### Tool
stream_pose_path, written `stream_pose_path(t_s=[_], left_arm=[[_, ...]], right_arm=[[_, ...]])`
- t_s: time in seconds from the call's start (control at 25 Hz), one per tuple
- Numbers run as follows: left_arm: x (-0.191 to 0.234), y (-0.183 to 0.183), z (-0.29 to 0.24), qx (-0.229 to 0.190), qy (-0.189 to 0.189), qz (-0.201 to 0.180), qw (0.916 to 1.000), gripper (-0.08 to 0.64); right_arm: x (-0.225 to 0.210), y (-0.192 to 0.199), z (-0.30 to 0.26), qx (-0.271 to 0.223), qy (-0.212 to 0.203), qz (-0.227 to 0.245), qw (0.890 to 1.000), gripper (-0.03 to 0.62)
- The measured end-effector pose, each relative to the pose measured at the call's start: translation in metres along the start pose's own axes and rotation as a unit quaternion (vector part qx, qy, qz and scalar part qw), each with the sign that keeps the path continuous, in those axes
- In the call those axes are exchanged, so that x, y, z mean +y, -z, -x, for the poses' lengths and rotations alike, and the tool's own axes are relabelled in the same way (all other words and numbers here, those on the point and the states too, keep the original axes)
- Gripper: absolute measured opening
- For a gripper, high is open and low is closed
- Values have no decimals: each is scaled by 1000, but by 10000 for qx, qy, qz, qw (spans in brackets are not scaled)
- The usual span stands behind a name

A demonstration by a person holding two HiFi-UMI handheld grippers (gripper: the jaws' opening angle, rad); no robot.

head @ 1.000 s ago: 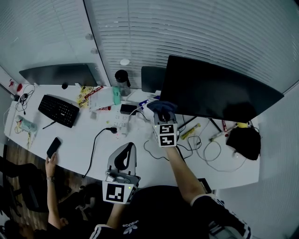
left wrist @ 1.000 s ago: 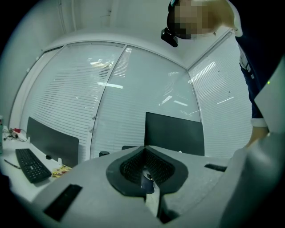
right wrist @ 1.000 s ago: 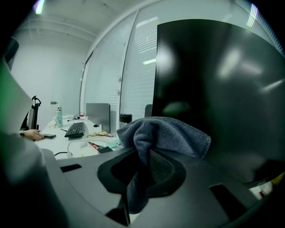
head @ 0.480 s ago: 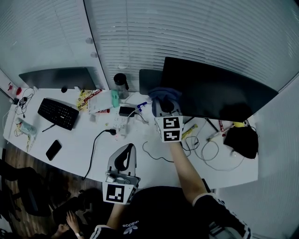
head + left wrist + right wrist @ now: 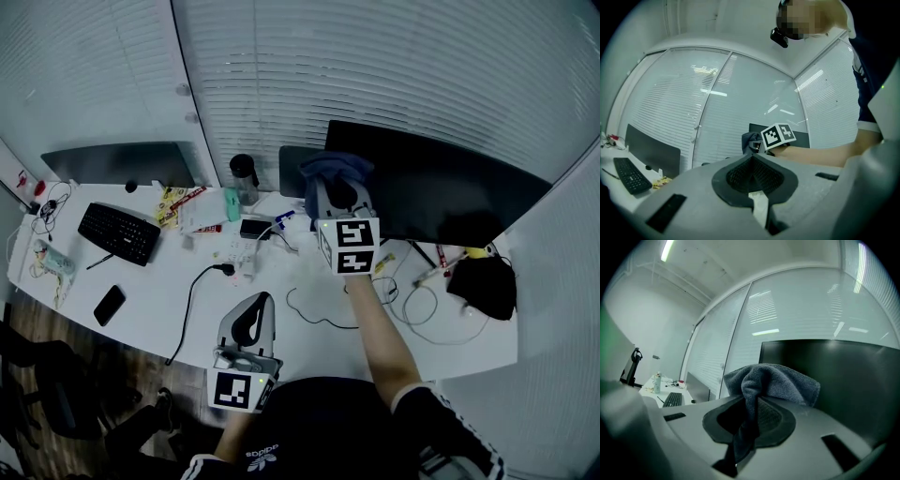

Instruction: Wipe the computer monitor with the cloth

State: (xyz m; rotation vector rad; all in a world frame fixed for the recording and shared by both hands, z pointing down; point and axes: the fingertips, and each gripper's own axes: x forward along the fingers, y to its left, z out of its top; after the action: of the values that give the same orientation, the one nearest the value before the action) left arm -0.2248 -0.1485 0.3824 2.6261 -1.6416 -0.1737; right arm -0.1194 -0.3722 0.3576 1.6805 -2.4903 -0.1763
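A large dark monitor (image 5: 441,183) stands at the back right of the white desk (image 5: 169,291). My right gripper (image 5: 336,192) is raised at the monitor's upper left corner, shut on a bunched blue-grey cloth (image 5: 333,171). In the right gripper view the cloth (image 5: 771,380) bulges out of the jaws, just in front of the dark monitor (image 5: 843,376). My left gripper (image 5: 251,323) hangs low near the desk's front edge, shut with nothing between its jaws. In the left gripper view the cloth (image 5: 750,142) shows beside the right gripper's marker cube.
A second monitor (image 5: 117,161) and a black keyboard (image 5: 117,228) sit at the left. A dark bottle (image 5: 244,173), a phone (image 5: 109,305), snack packets, cables (image 5: 319,305) and a black bag (image 5: 486,283) lie on the desk. White blinds run behind.
My right gripper has risen with the cloth from desk level to the monitor's upper left corner. A person's hand near the phone at the left has gone. The left gripper stayed put.
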Motion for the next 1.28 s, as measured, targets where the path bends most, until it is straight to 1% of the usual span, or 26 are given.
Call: stream_pose_path(t_s=[0.16, 0.36, 0.6, 0.76, 0.84, 0.92, 1.0, 1.08, 1.16, 1.28], left_arm=[[3, 0, 2, 71, -50, 9, 10000, 5], [-1, -3, 2, -22, 56, -66, 10000, 5], [-1, -5, 3, -62, 49, -68, 9999, 5], [-2, -3, 4, -88, 116, -94, 9999, 5], [-5, -7, 2, -164, 160, -86, 9997, 5], [-6, -5, 1, -133, 167, -65, 9998, 5], [-6, -2, 1, -39, 151, -85, 9998, 5], [-8, -3, -2, -72, 199, -150, 9997, 5], [-13, -4, -3, -126, 258, -156, 9995, 5], [-22, -2, -3, -51, 323, -175, 9993, 5]], right_arm=[[-4, -28, -1, -242, -31, 59, 9997, 46], [-11, -60, 1, -549, -2, 72, 9985, 46], [-21, -92, 2, -860, 66, 143, 9962, 48], [-27, -101, 3, -953, 109, 158, 9953, 48], [-27, -100, 3, -943, 69, 165, 9954, 48], [-25, -101, 6, -931, -26, 145, 9955, 48], [-22, -105, 16, -970, -162, 119, 9951, 48], [-22, -110, 33, -1078, -241, 142, 9938, 48], [-25, -113, 54, -1195, -249, 276, 9921, 48], [-33, -117, 95, -1349, -276, 527, 9891, 48]])
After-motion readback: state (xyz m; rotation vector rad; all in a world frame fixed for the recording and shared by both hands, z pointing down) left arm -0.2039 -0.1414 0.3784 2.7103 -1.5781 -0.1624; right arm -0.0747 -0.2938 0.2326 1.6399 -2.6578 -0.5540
